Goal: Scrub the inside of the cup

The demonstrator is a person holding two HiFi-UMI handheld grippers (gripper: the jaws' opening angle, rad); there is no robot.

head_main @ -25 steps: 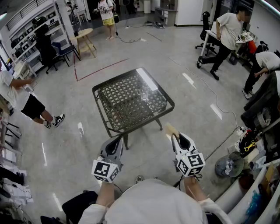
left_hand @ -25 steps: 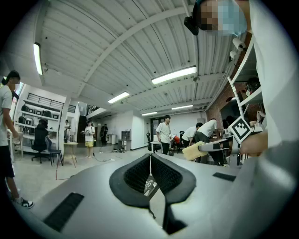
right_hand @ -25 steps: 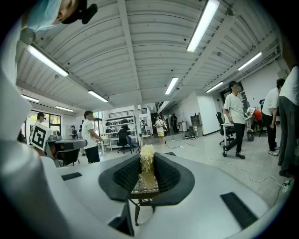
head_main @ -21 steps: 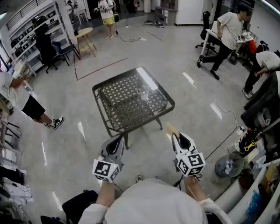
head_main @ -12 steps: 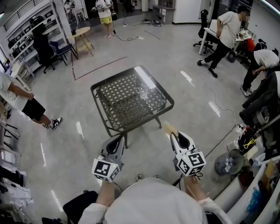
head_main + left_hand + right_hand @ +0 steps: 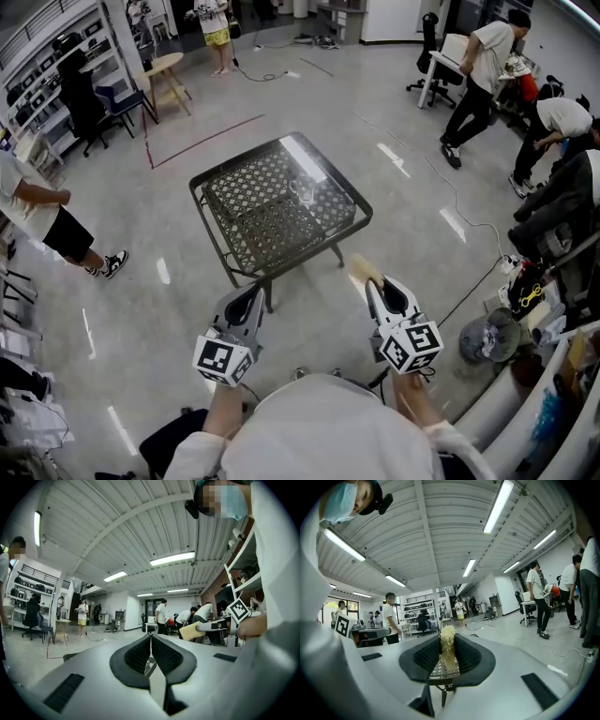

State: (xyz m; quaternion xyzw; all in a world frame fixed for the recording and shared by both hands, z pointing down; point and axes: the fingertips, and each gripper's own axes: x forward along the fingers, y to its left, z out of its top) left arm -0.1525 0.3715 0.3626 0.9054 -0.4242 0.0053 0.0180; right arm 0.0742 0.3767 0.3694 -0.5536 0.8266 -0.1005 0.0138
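Standing on the mesh table (image 6: 212,228) is a glass cup (image 6: 302,193), contents indiscernible.

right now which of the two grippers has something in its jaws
The right gripper: its jaws clamp a yellow sponge. The left gripper has its jaws shut together, with nothing between them.

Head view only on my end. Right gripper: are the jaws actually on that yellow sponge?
Observer: Yes. The right gripper view shows the right gripper shut on the sponge, whose tip pokes out past the jaws.
Operator: And the other one?
Observer: The left gripper has its jaws together, with nothing between them.
Operator: What's ahead of the right one?
Observer: Its view has the mesh table dead ahead, beyond the sponge.
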